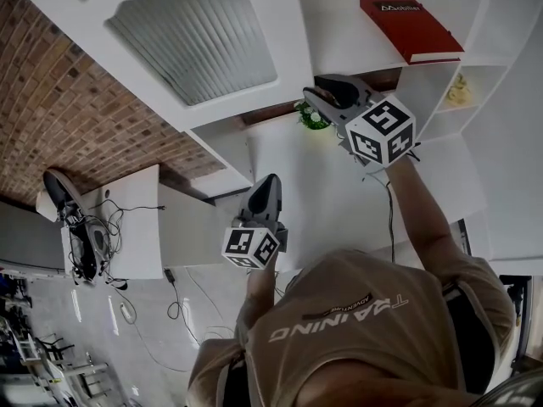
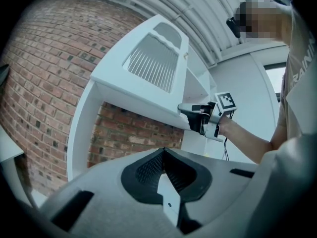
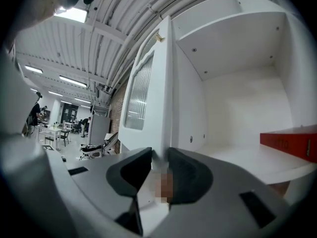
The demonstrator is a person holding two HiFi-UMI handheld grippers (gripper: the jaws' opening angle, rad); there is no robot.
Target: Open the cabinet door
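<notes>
The white cabinet door (image 1: 195, 36) with a ribbed glass pane stands swung out from the cabinet, whose white inside (image 3: 237, 98) shows. My right gripper (image 1: 318, 91) is at the door's free edge, pointing level. In the right gripper view its jaws (image 3: 159, 155) sit on either side of the door (image 3: 148, 88) edge, and the edge fills the gap between them. From the left gripper view the right gripper (image 2: 185, 110) shows at the door (image 2: 153, 63) corner. My left gripper (image 1: 270, 181) hangs below, apart from the door. Its jaws (image 2: 163, 152) are shut with nothing in them.
A red book (image 1: 410, 25) lies on a cabinet shelf (image 3: 290, 140). A green plant (image 1: 310, 117) and a yellow object (image 1: 459, 90) sit in lower compartments. A brick wall (image 1: 76, 117) runs behind the door. A chair with cables (image 1: 76, 227) stands on the floor at left.
</notes>
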